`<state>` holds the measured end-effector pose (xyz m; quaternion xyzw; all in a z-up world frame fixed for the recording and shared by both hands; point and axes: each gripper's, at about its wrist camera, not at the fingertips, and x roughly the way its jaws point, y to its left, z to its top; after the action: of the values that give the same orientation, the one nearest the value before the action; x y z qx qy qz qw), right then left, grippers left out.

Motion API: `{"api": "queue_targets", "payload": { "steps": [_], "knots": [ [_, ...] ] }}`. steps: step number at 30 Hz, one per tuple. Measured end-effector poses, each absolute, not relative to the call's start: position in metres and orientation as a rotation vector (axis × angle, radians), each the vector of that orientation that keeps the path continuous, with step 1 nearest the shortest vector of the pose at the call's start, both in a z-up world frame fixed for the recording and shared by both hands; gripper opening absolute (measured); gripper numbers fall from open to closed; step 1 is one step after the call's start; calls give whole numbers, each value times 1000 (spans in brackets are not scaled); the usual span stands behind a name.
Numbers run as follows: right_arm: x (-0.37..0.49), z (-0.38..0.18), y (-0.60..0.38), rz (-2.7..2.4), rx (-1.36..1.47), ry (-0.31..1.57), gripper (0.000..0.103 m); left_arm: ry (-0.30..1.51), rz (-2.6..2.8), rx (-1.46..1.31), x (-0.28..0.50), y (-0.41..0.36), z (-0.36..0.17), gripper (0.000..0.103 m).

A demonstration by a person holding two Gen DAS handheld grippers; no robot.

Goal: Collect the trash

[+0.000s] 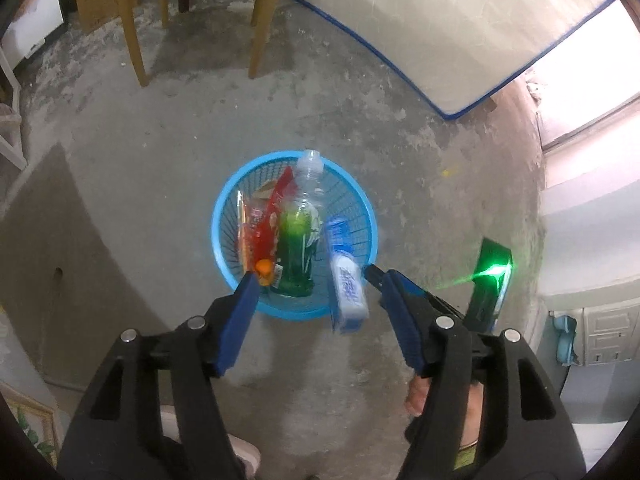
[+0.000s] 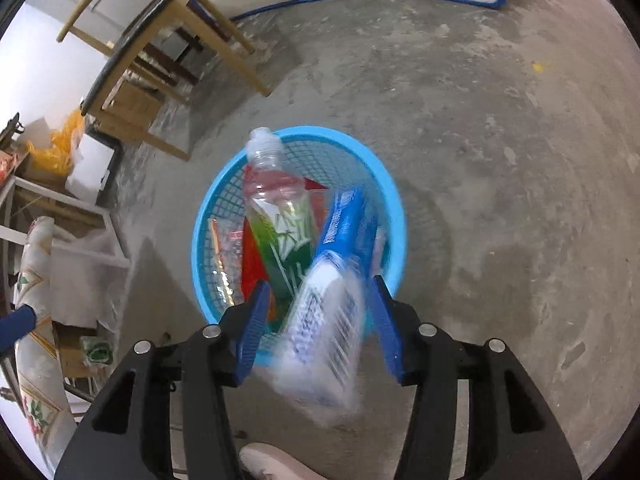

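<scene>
Both grippers were held over the blue basket [image 1: 224, 216] on the concrete floor [image 1: 168, 128]. Left gripper [image 1: 312, 280] — jaws apart, nothing gripped. Right gripper [image 2: 318, 284] — jaws apart, blurred blue-and-white box [image 2: 324, 320] between them; contact could not be told. A bottle [image 1: 300, 240] and red wrapper [image 1: 266, 224] lay inside the basket.

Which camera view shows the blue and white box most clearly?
The left wrist view: the blue and white box appears whole and fairly sharp over the blue basket rim. In the right wrist view the box is blurred, lying between the open fingers.
</scene>
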<state>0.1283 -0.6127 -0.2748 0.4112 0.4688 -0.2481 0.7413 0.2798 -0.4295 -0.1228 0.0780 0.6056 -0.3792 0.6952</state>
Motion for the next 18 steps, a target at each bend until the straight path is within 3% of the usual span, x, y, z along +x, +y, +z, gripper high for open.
{"api": "queue_targets", "payload": {
  "steps": [9,12,18],
  "knots": [
    [76,-245,-603,-573,887,959,50,1274,-871,152,265,-385,-79,61],
    [61,-226,-592,-553,857,936,51,1213,-891,140,254,-358,-52,65],
    [26,-163,-550,-483,763,843,65,1070,-880,79,215,-282,-3,77]
  ]
}}
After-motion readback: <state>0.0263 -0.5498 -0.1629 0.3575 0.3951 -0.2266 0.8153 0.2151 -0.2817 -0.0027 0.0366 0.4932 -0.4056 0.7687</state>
